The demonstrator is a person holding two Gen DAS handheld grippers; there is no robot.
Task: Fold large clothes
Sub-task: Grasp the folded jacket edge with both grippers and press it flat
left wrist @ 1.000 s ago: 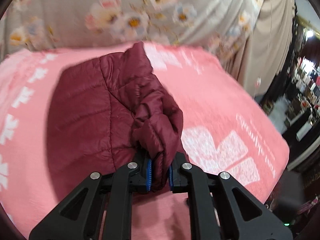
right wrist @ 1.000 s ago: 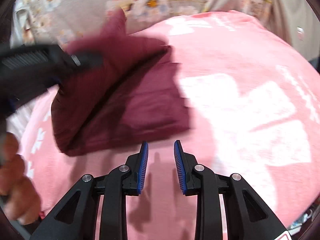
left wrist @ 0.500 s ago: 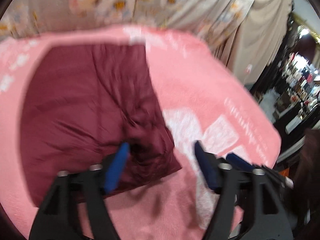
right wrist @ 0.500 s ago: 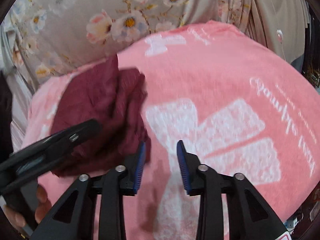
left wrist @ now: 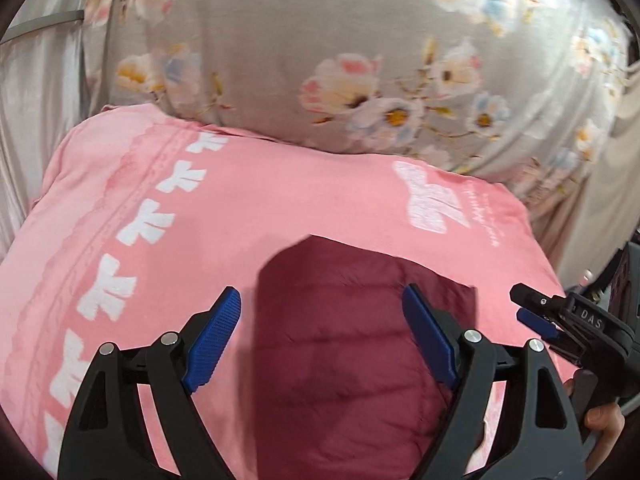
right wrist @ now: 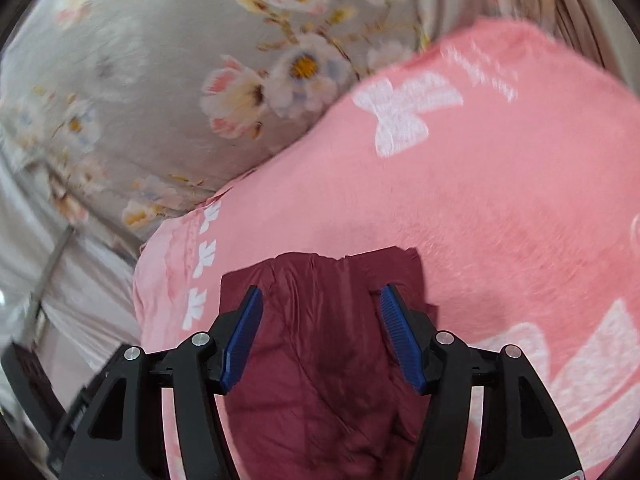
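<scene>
Two large soft surfaces fill the scene: a fuzzy pink blanket (left wrist: 280, 208) with white bow prints, and behind it a grey floral cloth (left wrist: 320, 60). On the blanket's near part lies the maroon quilted jacket (left wrist: 352, 340), puffy and folded into a rough rectangle. The left gripper (left wrist: 322, 336) hangs above it, its jaws having just been opening, wide now and empty; the right gripper (right wrist: 320, 336) likewise has just been spreading, nothing pinched. The slippery padded shell may spring open, and the far edge (right wrist: 332, 258), seemingly uneven through blur, could slide apart
</scene>
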